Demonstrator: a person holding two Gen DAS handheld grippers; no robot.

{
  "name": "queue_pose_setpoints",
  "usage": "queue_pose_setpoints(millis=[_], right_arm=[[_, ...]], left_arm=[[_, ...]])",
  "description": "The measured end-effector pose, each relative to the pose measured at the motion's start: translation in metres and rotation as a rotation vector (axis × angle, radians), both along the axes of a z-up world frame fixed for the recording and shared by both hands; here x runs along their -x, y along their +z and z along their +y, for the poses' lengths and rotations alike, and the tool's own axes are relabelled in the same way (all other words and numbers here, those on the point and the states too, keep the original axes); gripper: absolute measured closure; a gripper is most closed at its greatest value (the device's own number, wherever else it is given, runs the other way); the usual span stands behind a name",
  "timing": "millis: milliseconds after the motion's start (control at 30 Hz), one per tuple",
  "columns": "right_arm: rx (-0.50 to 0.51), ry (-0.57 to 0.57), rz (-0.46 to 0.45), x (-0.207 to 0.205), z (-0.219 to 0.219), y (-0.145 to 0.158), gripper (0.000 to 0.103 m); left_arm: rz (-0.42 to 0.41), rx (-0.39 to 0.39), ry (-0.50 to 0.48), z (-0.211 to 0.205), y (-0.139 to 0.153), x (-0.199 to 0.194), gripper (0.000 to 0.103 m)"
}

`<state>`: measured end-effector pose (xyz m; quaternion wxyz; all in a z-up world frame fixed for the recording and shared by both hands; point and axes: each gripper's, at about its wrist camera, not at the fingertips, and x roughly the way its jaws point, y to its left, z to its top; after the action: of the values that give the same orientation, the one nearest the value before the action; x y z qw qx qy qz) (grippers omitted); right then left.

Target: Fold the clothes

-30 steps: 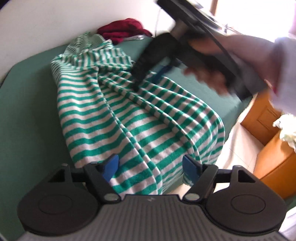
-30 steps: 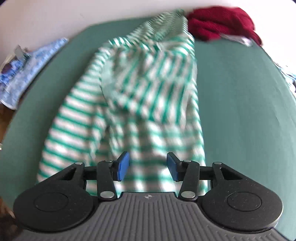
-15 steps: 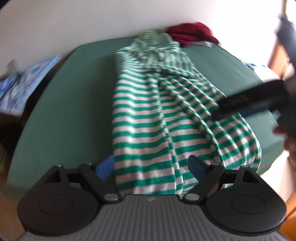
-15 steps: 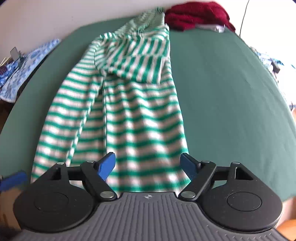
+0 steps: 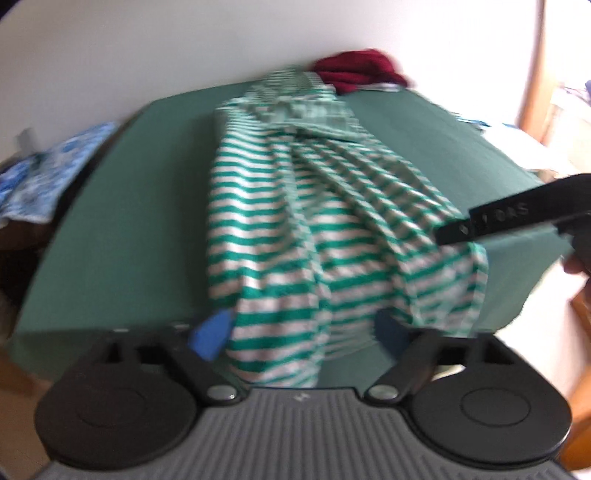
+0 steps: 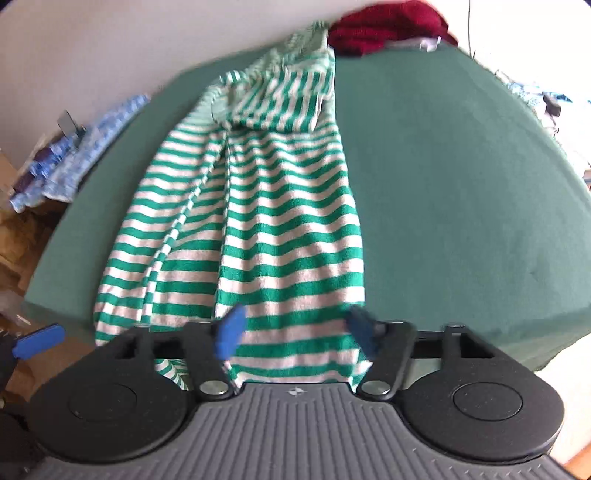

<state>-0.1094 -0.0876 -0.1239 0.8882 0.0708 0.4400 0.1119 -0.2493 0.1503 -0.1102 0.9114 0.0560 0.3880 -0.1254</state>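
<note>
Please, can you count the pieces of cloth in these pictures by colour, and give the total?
Green-and-white striped garment: 1
Dark red clothes pile: 1
Blue patterned cloth: 1
Green table cover: 1
Total: 4

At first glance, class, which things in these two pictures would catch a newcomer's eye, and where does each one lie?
The green-and-white striped garment dominates, stretched lengthwise down the green table, its hem hanging over the near edge. A dark red garment lies bunched at the table's far end. The left gripper and right gripper are both closing at the hem.
</note>
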Motion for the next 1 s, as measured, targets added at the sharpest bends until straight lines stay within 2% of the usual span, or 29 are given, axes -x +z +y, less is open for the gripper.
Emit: queue_pose_setpoints(millis=[67,100,200,333,467,567,633,733,833,900,933,967,1000], right_arm=[[-0.007,0.019,-0.022,0.009,-0.004,-0.006,0.072],[-0.007,0.026,-0.027,0.013,-0.004,-0.009,0.074],[0.020,0.048,-0.065,0.021,0.003,-0.015,0.073],[0.028,0.104,-0.104,0.032,0.018,-0.008,0.072],[0.059,0.206,-0.101,0.044,0.045,-0.014,0.071],[0.007,0.285,-0.062,0.044,0.061,-0.023,0.071],[-0.027,0.314,-0.032,0.040,0.071,-0.030,0.067],[-0.044,0.345,-0.012,0.030,0.086,-0.043,0.052],[-0.068,0.376,0.017,0.021,0.097,-0.057,0.051],[-0.094,0.392,0.037,0.015,0.101,-0.065,0.050],[-0.110,0.388,0.048,0.013,0.102,-0.067,0.051],[-0.131,0.388,0.056,0.013,0.102,-0.068,0.061],[-0.152,0.395,0.067,0.014,0.101,-0.068,0.085]], left_arm=[[-0.007,-0.008,-0.065,-0.003,-0.004,0.006,0.037],[-0.016,-0.026,-0.085,-0.006,-0.007,0.006,0.037],[-0.009,-0.078,-0.137,-0.015,-0.018,0.000,0.036],[0.012,-0.089,-0.195,-0.014,-0.023,0.002,0.026],[0.027,-0.123,-0.271,0.000,-0.038,0.022,0.020],[0.060,-0.136,-0.292,0.017,-0.051,0.028,0.020],[0.078,-0.129,-0.284,0.030,-0.055,0.024,0.020],[0.068,-0.116,-0.278,0.043,-0.056,0.015,0.017],[0.064,-0.123,-0.313,0.046,-0.065,0.008,0.016],[0.058,-0.167,-0.351,0.040,-0.074,0.007,0.016],[0.048,-0.193,-0.371,0.037,-0.077,0.009,0.016],[0.038,-0.218,-0.392,0.035,-0.081,0.011,0.016],[0.022,-0.242,-0.410,0.033,-0.082,0.014,0.016]])
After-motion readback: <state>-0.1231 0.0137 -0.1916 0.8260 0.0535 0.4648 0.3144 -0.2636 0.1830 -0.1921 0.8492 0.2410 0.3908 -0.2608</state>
